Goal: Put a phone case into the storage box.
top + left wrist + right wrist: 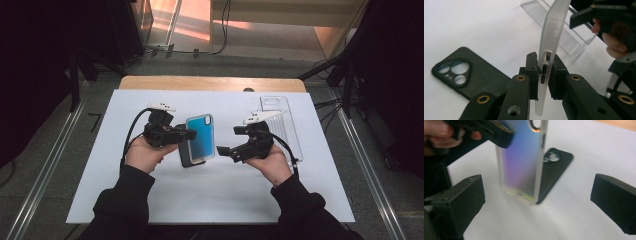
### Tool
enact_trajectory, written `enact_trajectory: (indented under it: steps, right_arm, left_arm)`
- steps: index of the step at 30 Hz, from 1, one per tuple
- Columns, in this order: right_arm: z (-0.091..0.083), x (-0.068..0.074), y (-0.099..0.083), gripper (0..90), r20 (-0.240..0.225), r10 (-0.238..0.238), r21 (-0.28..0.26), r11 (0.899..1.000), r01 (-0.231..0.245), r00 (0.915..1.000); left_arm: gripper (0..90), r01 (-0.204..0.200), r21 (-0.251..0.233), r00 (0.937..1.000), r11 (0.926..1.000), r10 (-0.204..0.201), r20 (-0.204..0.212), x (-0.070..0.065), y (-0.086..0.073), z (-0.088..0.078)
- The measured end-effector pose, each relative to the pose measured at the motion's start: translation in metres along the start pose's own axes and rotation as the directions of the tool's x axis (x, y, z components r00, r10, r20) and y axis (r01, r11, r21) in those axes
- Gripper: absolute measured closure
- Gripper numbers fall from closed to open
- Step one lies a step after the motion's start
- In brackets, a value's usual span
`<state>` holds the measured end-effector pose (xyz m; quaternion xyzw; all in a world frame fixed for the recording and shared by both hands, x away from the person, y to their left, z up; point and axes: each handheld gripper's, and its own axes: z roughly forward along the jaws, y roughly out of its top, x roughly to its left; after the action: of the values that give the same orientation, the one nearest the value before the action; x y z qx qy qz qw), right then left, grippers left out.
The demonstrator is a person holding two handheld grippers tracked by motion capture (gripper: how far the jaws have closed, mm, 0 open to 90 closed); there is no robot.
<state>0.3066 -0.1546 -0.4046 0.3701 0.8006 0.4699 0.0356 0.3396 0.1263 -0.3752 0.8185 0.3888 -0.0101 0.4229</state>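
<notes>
Big white sheet (210, 200) over a wooden table (210, 83), seen whole from the high view, with dark floor and rails around it. Off toward the right edge, a clear ribbed tray (285, 125) lying flat; can't tell if anything's in it, looks see-through all the way. Same tray (564, 35) pops up in the left gripper view as a ribbed clear slab behind the case.

Next down in size: black phone case (471, 75) flat on the sheet, camera cutouts up. Mostly hidden under the other case from above, just a dark strip (184, 155), but plain as day in the left gripper view and poking out behind in the right gripper view (554, 170).

Then the translucent phone case (201, 137), held up off the sheet, between the two hands. Looks teal-blue from above, frosted white edge-on (549, 50) in the left gripper view, purple-blue shimmer (521, 162) in the right gripper view. Funny how different per angle.

Left gripper (187, 135) pinching that translucent case on its side edge, pads clamped right by the button slots (543, 75).

Right gripper (229, 140) spread wide, nothing between the jaws, case sitting just beyond them in its own view (536, 202).
</notes>
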Motion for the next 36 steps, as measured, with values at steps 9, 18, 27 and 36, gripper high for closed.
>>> enact_trajectory:
  steps: [9, 18, 27, 36]
  right_arm:
    - [0.014, 0.013, -0.007, 0.0, 0.110, 0.060, -0.043, 0.998, -0.056, 0.9921]
    - [0.022, 0.024, -0.010, 0.0, 0.168, 0.089, -0.088, 0.993, -0.075, 0.9817]
    - [0.033, 0.032, -0.012, 0.0, 0.196, 0.114, -0.082, 0.992, -0.100, 0.9739]
    - [0.044, 0.035, -0.012, 0.0, 0.209, 0.123, -0.073, 0.991, -0.110, 0.9703]
  left_arm:
    - [80.6, 0.057, -0.036, 0.9970, 0.9977, -0.059, -0.050, -0.005, 0.000, 0.001]
    - [80.7, 0.074, -0.049, 0.9942, 0.9960, -0.078, -0.074, -0.010, -0.001, 0.005]
    - [80.7, 0.087, -0.036, 0.9942, 0.9956, -0.089, -0.060, -0.017, -0.001, 0.012]
    - [80.6, 0.083, -0.036, 0.9952, 0.9959, -0.084, -0.050, -0.024, -0.002, 0.018]
